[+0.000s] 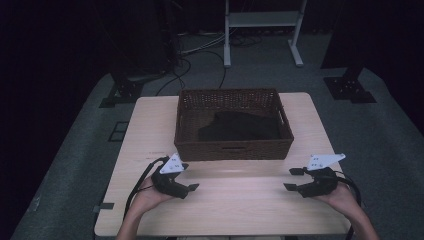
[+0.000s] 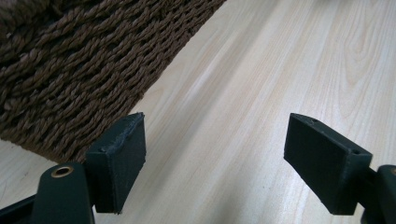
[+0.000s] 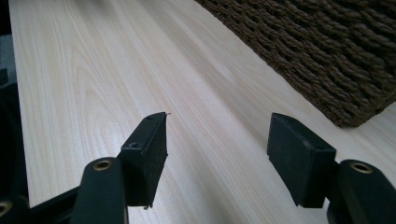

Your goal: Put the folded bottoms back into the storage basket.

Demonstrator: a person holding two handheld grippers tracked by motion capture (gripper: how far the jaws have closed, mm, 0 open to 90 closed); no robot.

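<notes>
Left gripper held low over the table, jaws released and wide apart, nothing between them but bare wood. In the left gripper view, basket ahead and off the left jaw, its woven wall near that jaw's tip but apart from it.

Right gripper likewise held just above the table, jaws released, gap holding only wood grain. In the right gripper view, basket ahead and beyond the right jaw, corner near but not touching.

From the high view, basket between and beyond both grippers, each pointing inward toward the other. Dark cloth lying inside the basket, well apart from either pair of jaws.
</notes>
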